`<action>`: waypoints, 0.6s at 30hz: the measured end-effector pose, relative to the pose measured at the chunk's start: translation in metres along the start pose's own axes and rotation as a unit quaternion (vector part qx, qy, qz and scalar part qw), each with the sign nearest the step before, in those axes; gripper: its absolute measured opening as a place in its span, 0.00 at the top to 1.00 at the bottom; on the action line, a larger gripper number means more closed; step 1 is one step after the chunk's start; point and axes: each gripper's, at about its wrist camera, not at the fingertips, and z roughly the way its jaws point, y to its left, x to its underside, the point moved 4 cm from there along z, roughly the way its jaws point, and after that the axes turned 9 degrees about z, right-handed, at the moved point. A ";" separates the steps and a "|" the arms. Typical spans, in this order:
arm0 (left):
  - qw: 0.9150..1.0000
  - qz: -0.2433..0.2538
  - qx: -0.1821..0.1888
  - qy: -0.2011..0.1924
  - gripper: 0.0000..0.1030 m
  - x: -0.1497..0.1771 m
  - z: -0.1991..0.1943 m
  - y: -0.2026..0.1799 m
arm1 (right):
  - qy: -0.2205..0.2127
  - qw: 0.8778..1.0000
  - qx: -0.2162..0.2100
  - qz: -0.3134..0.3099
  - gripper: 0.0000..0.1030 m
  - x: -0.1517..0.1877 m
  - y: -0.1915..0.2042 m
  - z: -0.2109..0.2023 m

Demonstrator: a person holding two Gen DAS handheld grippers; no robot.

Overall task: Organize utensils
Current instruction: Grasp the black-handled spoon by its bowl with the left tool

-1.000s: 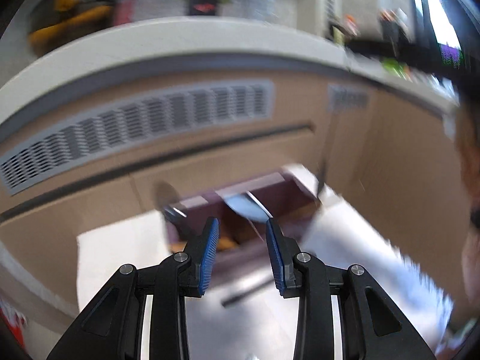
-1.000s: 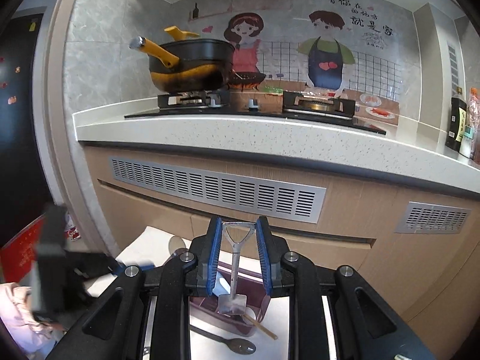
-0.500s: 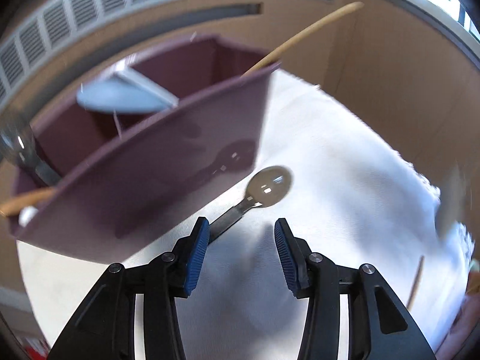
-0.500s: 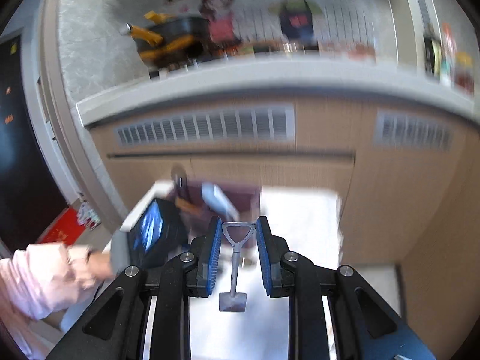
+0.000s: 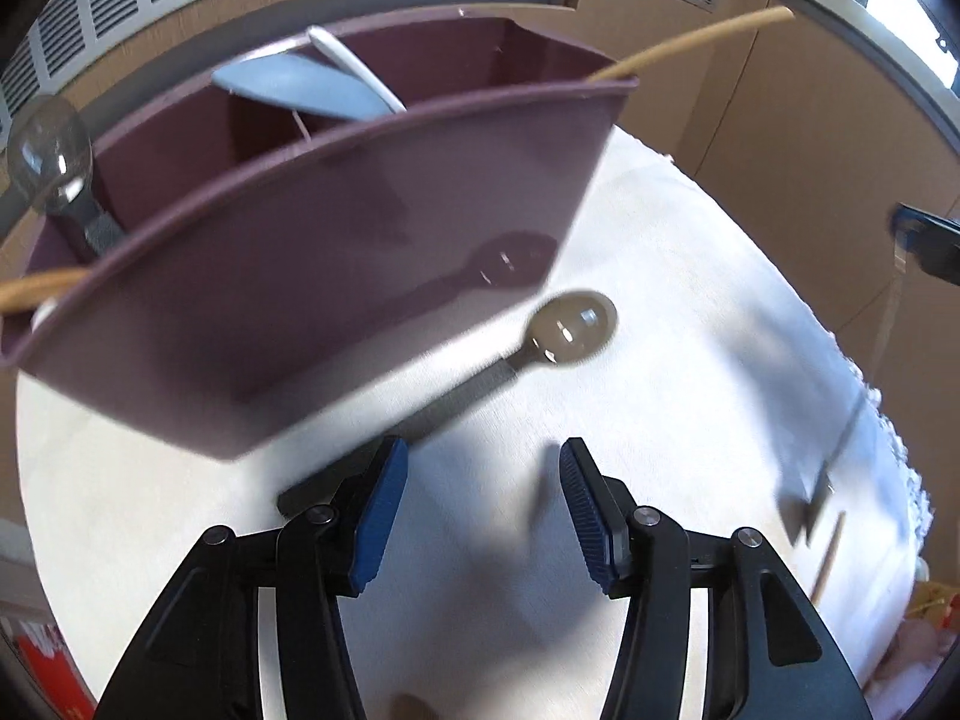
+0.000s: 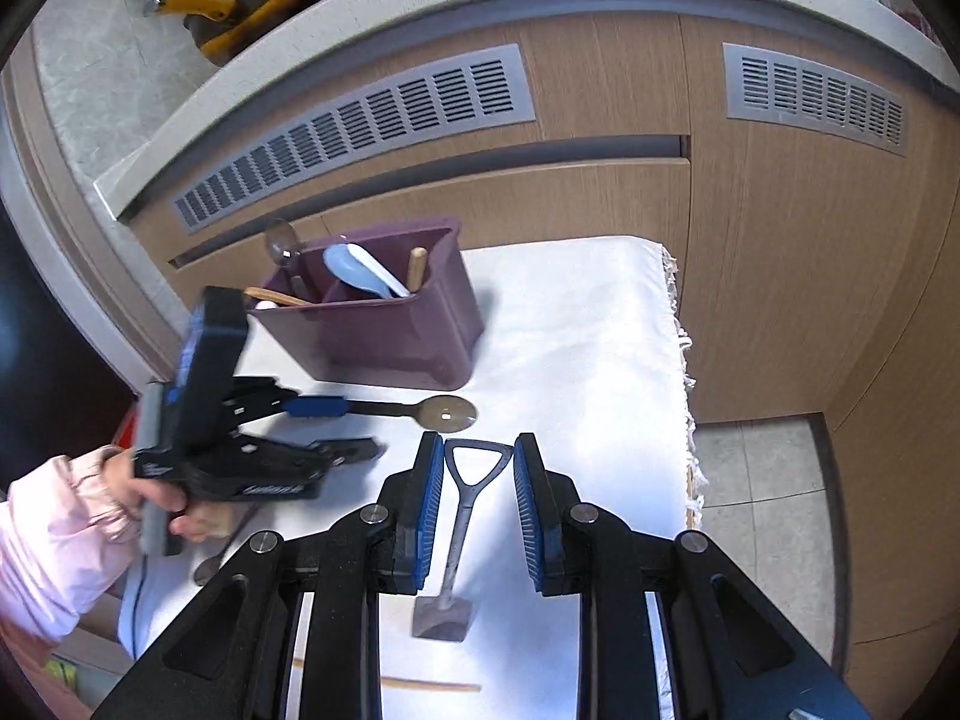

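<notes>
A purple utensil caddy (image 6: 390,336) (image 5: 336,276) stands on a white cloth (image 6: 570,324). It holds a metal spoon (image 5: 48,150), a blue-and-white ceramic spoon (image 5: 300,87) and wooden chopsticks (image 5: 690,42). In front of it lies a dark-handled metal spoon (image 5: 570,327) (image 6: 447,411). My left gripper (image 5: 480,468) (image 6: 360,429) hangs low over its handle with jaws opening; the handle runs beside the left pad (image 5: 378,510), ungripped. My right gripper (image 6: 478,480) is shut on a small shovel-shaped spoon (image 6: 462,516), blade down above the cloth.
Wooden cabinet fronts with grey vents (image 6: 360,126) rise right behind the caddy. The cloth's fringed right edge (image 6: 681,330) drops to a tiled floor (image 6: 762,480). A loose chopstick (image 6: 429,686) and another spoon (image 6: 207,570) lie near the front. A pink sleeve (image 6: 54,540) holds the left gripper.
Both grippers have come down from counter height toward the cloth and tilted downward. The left jaws have widened over the lying spoon. The right keeps its grip on the shovel spoon.
</notes>
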 end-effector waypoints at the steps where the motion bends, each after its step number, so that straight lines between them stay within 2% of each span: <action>1: 1.000 -0.004 0.007 0.005 0.48 0.003 0.001 -0.001 | 0.002 1.000 0.004 -0.003 0.79 -0.001 0.000 0.003; 4: 1.000 0.005 -0.004 -0.003 0.48 0.007 -0.004 -0.006 | 0.012 1.000 0.014 -0.012 0.79 0.000 -0.001 0.013; 8: 0.997 0.031 -0.038 -0.053 0.48 -0.002 -0.019 -0.007 | 0.034 0.999 0.027 -0.012 0.78 0.005 -0.008 0.028; 9: 0.997 0.041 -0.037 -0.058 0.46 -0.005 -0.020 -0.007 | 0.044 0.999 0.028 -0.010 0.77 0.007 -0.011 0.032; 11: 0.995 0.064 -0.044 -0.057 0.45 -0.010 -0.013 -0.003 | 0.063 0.998 0.026 0.001 0.66 0.012 -0.017 0.038; 13: 0.994 0.079 -0.053 -0.049 0.45 -0.013 -0.005 -0.002 | 0.071 0.997 0.019 0.017 0.59 0.019 -0.024 0.040; 16: 0.992 0.100 -0.066 -0.035 0.45 -0.015 0.007 0.001 | 0.074 0.997 0.014 0.026 0.54 0.028 -0.033 0.039; 18: 0.992 0.104 -0.061 -0.021 0.45 -0.017 0.014 0.001 | 0.079 0.996 0.015 0.027 0.44 0.036 -0.038 0.040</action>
